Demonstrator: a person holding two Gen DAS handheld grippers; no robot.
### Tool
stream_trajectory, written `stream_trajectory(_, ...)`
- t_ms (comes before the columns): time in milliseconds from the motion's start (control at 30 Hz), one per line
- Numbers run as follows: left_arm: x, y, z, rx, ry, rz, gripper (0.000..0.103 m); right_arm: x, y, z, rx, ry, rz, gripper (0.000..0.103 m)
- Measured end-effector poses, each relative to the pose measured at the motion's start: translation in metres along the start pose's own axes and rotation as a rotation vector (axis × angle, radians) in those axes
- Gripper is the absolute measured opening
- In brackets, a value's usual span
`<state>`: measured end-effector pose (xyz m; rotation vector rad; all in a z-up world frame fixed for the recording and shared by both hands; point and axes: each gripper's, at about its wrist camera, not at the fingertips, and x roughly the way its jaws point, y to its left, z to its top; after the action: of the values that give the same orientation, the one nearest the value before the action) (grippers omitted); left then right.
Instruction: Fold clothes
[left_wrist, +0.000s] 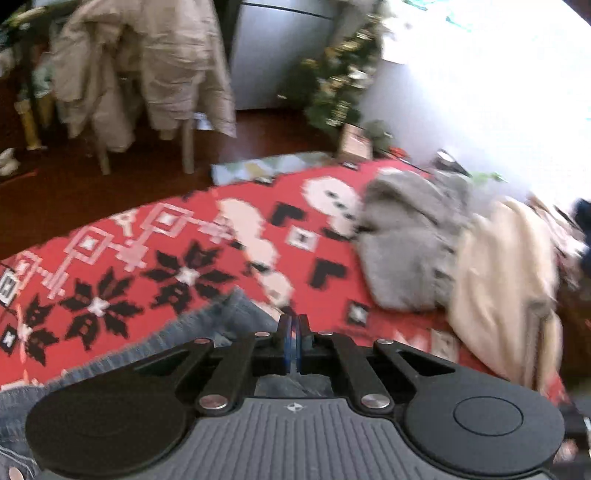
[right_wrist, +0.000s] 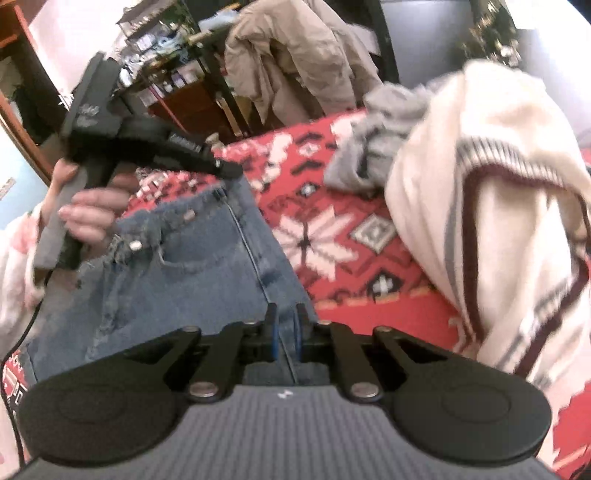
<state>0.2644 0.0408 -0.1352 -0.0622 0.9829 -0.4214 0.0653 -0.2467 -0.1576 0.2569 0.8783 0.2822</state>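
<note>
Here, I work two hand-held grippers over a pair of faded blue denim jeans (right_wrist: 192, 273) spread on a red woven blanket with black and white snowflake patterns (left_wrist: 122, 258).

My left gripper (left_wrist: 294, 332) has its jaws clenched, the blue-edged pads pressed together; the frayed edge of the jeans lies right at and below the tips, and from the right wrist view those tips (right_wrist: 231, 170) meet the frayed waistband, so I read a pinch on the denim there. A person's hand (right_wrist: 86, 214) grips that tool's handle, with a pale fuzzy sleeve (right_wrist: 14, 266) behind it.

My right gripper (right_wrist: 286, 321) has its jaws drawn nearly together over the jeans' side seam, which runs up between the pads; whether the pads press the cloth I cannot tell.

Beyond the left jaws and to their right lie a crumpled grey garment (left_wrist: 410, 240) and, beside it, a cream one. Right of the right jaws, a cream knit sweater with maroon and grey stripes (right_wrist: 491, 206) is heaped on the blanket. Farther off, a beige jacket (left_wrist: 144, 66) hangs over a chair.
</note>
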Motion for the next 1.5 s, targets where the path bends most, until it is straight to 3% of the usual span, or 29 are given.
stream_trajectory(133,0.012,-0.011,-0.009,0.064,0.040,0.021,0.000,0.017,0.008,0.015,-0.018,0.010,0.022,0.005)
stream_trajectory(233,0.029,-0.007,-0.010,0.057,0.046,0.045,0.001,0.038,0.014,0.027,-0.021,0.032,0.046,0.002)
stream_trajectory(533,0.039,-0.003,0.010,0.022,0.026,0.054,0.000,0.090,0.021,0.048,-0.062,0.022,-0.009,0.000)
stream_trajectory(733,0.006,-0.001,-0.006,0.001,0.021,-0.064,0.000,0.092,0.021,0.057,-0.082,0.003,0.041,0.000)
stream_trajectory(933,0.013,-0.014,-0.029,0.079,0.068,-0.030,0.000,0.112,0.034,0.062,-0.175,0.032,0.003,0.000)
stream_trajectory(1200,0.026,0.000,-0.019,-0.017,0.052,-0.079,0.000,0.119,0.017,0.075,-0.078,0.044,0.036,0.000)
stream_trajectory(1500,0.022,-0.007,-0.014,-0.017,0.037,-0.048,0.000,0.104,0.012,0.080,-0.082,0.077,0.036,0.000)
